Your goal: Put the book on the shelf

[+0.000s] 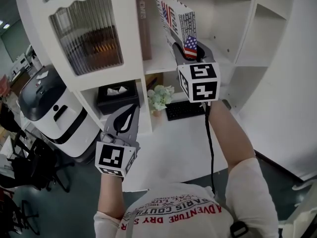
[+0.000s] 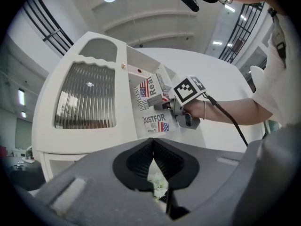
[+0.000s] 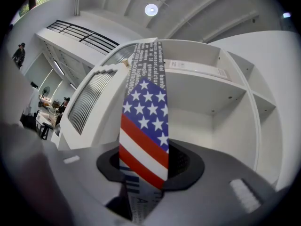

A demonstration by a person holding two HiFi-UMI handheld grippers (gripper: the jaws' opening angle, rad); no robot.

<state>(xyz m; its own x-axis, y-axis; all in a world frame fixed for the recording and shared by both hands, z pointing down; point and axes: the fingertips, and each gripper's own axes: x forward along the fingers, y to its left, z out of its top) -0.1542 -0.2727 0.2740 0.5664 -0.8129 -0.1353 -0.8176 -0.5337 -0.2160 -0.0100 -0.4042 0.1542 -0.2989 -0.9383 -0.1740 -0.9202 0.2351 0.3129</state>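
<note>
One step looks largely done and one is left: the book point(image 1: 176, 20) is off the desk and up at the shelf point(image 1: 159, 64), but it is not yet let go. The right gripper point(image 1: 190, 49) has its jaws clamped on the book's near end, across the flag-printed spine, which fills the middle of the right gripper view. The book sits at the mouth of the open bay just right of the ribbed-glass door point(image 1: 86, 31), with its far end already inside. Whether its lower edge touches the shelf board I cannot tell; in the head view the gripper covers that spot.

Judging from this, what remains is to push it in, stand it up, and open the jaws.

The book's long axis runs from the jaws up and away into the bay, leaning toward the glass door, not upright. Its spine faces back toward the person, and the printed cover faces the left side, as the left gripper view shows.

The left gripper point(image 1: 130, 111) has its jaws together with nothing between them. It hangs low over the desk, near the flowers point(image 1: 159, 97) and well apart from the book, taking no part.
</note>
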